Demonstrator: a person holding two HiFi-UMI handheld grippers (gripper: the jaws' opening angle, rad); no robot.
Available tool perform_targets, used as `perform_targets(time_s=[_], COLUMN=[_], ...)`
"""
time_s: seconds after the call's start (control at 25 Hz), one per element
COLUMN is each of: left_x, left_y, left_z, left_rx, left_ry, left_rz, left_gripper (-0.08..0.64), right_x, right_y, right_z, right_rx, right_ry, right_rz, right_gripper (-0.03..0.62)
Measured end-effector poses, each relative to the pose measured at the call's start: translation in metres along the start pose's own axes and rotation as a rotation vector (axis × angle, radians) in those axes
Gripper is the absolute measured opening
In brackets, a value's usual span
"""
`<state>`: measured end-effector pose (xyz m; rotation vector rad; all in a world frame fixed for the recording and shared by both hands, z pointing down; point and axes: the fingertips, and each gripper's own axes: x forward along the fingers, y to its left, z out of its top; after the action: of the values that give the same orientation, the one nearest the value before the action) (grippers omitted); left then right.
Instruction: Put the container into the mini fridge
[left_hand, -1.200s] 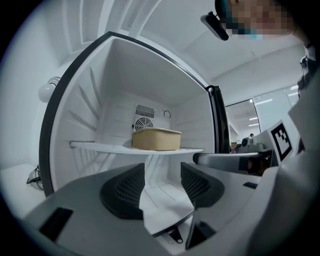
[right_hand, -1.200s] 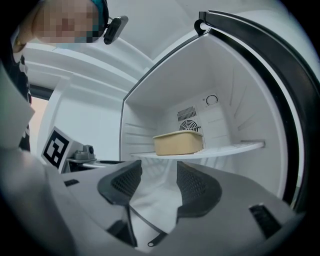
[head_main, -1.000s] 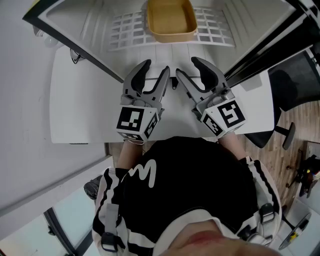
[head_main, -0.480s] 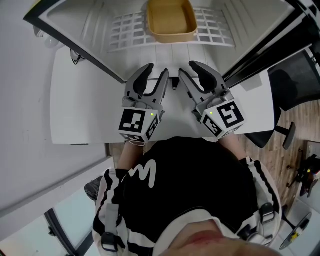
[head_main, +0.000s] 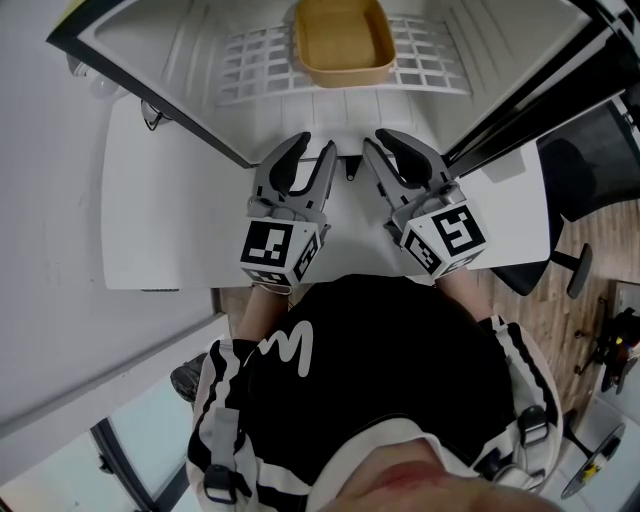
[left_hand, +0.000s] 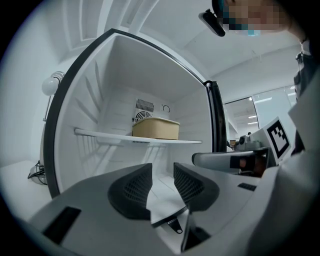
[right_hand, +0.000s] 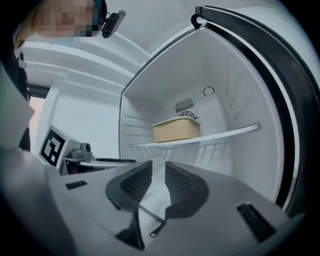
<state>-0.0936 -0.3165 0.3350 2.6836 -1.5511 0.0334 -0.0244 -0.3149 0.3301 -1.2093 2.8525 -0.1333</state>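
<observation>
Your left gripper (head_main: 313, 146) and right gripper (head_main: 383, 142) had just been closing their fingers (left_hand: 131, 189) on nothing, with gaps left between them. The container (head_main: 342, 38) sat on the fridge shelf (head_main: 250, 62); placing looked done.

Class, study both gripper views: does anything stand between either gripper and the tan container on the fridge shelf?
Nothing visible does. The tan container sits on the shelf of the open fridge, with free space to the left gripper and right gripper. Both grippers' jaws have just been closing, with nothing between them.
</observation>
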Motion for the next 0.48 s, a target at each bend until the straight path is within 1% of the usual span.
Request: perform_targets(time_s=[0.48], left_x=[0.002], left_y=[0.002], left_z=[-0.011], left_rx=[-0.006], left_ry=[0.016], left_rz=[0.003], left_gripper=[0.112], right_x=[0.002], right_y=[0.001], right_z=[-0.008], right_rx=[0.010], right_ry=[0.021], right_rz=[0.007], right_gripper=[0.063])
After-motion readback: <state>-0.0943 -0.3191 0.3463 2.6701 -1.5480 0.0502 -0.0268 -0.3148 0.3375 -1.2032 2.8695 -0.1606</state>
